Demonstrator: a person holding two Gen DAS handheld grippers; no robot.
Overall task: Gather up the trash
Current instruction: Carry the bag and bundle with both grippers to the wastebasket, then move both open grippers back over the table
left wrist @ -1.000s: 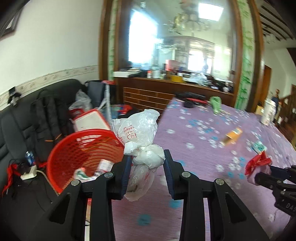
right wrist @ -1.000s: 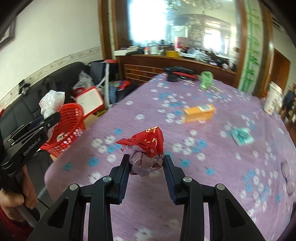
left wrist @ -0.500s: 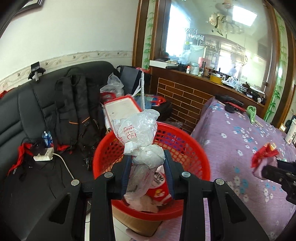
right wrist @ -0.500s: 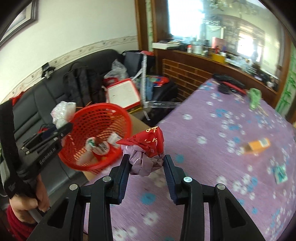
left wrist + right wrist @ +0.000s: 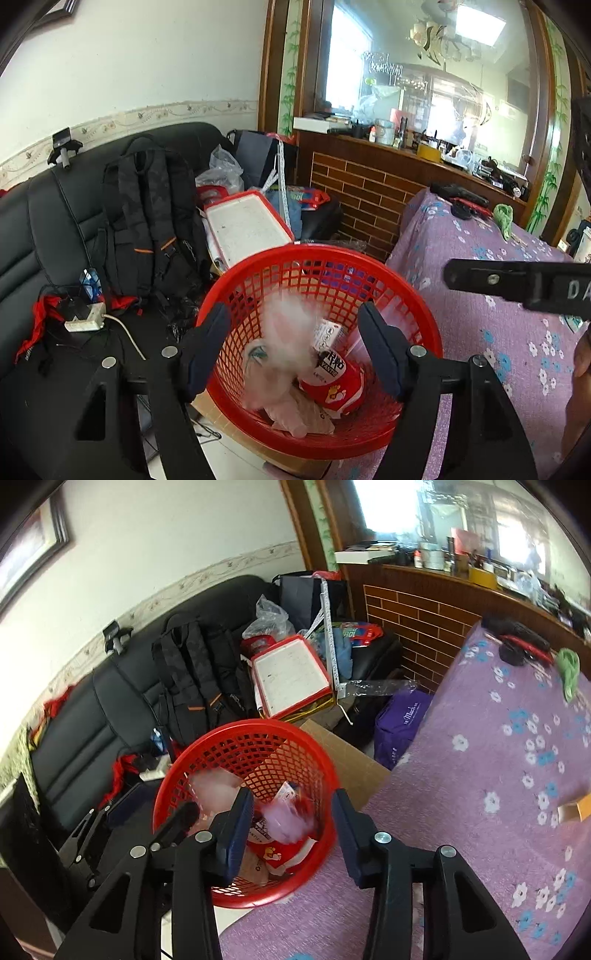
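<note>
My left gripper (image 5: 293,317) hangs over the red mesh basket (image 5: 321,251), its jaws opening wide. A white plastic bag (image 5: 284,332) is a blur between them, touching neither pad and dropping onto the trash inside, which includes a red snack can (image 5: 332,380). My right gripper (image 5: 291,799) hovers over the same basket (image 5: 255,725) with its jaws opening. A purple and red wrapper wad (image 5: 286,821) blurs just below its pads, loose from them. In the right wrist view the white bag (image 5: 214,786) shows at the basket's left.
The basket sits on a cardboard box (image 5: 347,764) beside the purple flowered table (image 5: 498,757). A black sofa (image 5: 37,221) holds a backpack (image 5: 147,221), cables and bags. An orange carton (image 5: 576,808) and a green scrap (image 5: 569,668) lie on the table.
Both grippers swung from the table to over the basket. The left jaws spread and let the white bag fall. The right jaws widened and the wad slipped down out of them.
</note>
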